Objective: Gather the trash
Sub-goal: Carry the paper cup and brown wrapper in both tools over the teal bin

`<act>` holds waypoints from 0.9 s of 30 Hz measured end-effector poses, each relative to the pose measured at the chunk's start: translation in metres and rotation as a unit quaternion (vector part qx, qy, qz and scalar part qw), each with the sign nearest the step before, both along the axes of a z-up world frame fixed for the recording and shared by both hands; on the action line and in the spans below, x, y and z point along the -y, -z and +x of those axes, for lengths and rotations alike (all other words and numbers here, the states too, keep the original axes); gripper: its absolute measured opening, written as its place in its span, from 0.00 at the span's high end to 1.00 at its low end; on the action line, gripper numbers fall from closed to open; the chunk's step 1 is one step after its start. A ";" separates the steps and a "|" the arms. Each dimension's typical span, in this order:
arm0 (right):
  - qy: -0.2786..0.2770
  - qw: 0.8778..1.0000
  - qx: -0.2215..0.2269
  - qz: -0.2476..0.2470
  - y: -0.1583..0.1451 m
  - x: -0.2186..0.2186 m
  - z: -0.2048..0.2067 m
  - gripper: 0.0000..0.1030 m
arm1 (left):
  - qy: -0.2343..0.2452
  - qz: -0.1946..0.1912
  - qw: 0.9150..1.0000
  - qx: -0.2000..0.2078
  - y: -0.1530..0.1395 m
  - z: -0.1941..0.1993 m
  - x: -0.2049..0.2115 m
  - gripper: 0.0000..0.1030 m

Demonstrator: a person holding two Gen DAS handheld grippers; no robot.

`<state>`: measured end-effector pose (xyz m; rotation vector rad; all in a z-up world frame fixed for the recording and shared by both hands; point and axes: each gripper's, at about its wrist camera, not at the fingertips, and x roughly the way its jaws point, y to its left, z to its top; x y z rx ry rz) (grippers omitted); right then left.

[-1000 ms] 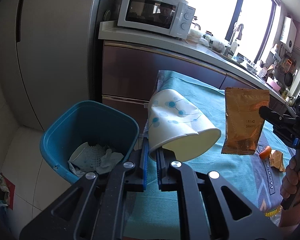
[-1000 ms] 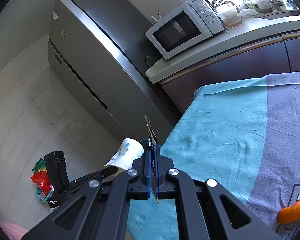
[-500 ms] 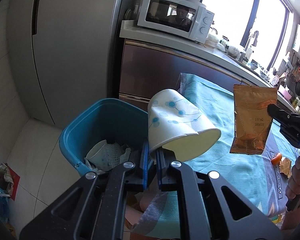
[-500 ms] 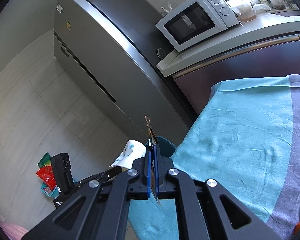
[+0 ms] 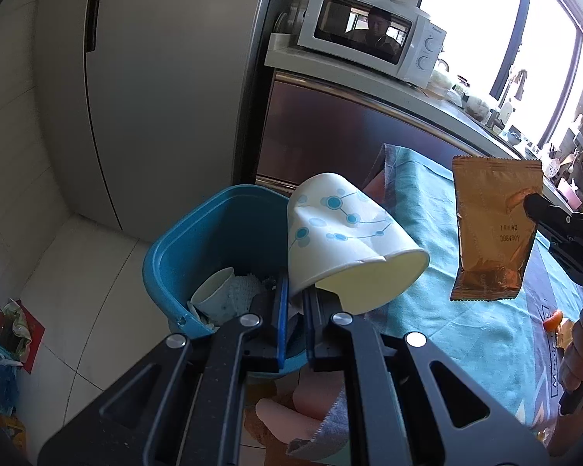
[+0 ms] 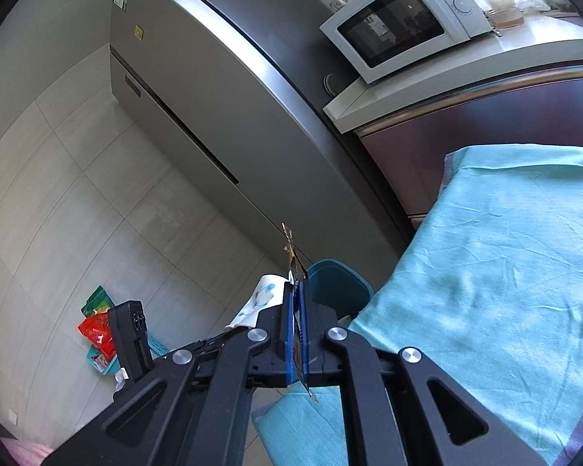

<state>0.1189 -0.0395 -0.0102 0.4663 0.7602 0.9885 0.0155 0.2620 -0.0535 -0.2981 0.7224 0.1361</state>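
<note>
Kitchen surroundings are filling both views: a steel fridge is standing across the upper left, a white microwave is sitting on the counter at the upper centre, and a teal cloth is covering the table at the right. Low in the centre of the left wrist view, a blue bin is standing on the tiled floor, already holding a paper cup and some crumpled white material.

The left gripper is clamping a crushed paper cup by its dented wall near the rim, and the cup is hanging mouth-down, apparently over the bin's right edge, though the fisheye is making the exact overlap hard to judge. At the right of that view, the right gripper is pinching a brown foil packet by its right edge, and the packet is dangling above the cloth, well apart from the bin. In the right wrist view the packet is showing edge-on between the closed jaws.

Both items are looking very light. The cup is soft and already deformed, so a rim pinch is suiting it; the packet is thin, floppy and probably slick, so gripping well inside the seam seems safer.
</note>
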 end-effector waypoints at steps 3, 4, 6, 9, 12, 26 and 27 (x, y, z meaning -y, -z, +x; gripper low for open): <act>-0.007 1.000 -0.001 -0.004 0.000 -0.011 0.002 0.98 | -0.007 0.001 1.000 -0.003 0.003 0.000 -0.006 0.93; -0.009 1.000 -0.002 -0.005 0.000 -0.015 0.002 0.98 | -0.008 0.001 1.000 -0.004 0.003 0.000 -0.006 0.93; -0.014 1.000 -0.004 -0.007 0.001 -0.023 0.004 0.98 | -0.012 0.002 1.000 -0.006 0.004 0.002 -0.009 0.93; -0.020 1.000 -0.008 -0.009 0.003 -0.033 0.005 0.98 | -0.017 0.003 1.000 -0.009 0.007 0.003 -0.011 0.93; -0.026 0.999 -0.015 -0.012 0.006 -0.046 0.009 0.98 | -0.021 0.003 1.000 -0.012 0.010 0.002 -0.014 0.93; -0.038 0.998 -0.039 -0.036 0.024 -0.081 0.021 0.98 | -0.038 0.003 0.999 -0.025 0.022 0.009 -0.024 0.93; -0.037 0.998 -0.040 -0.038 0.026 -0.084 0.023 0.98 | -0.040 0.003 0.999 -0.027 0.024 0.009 -0.025 0.93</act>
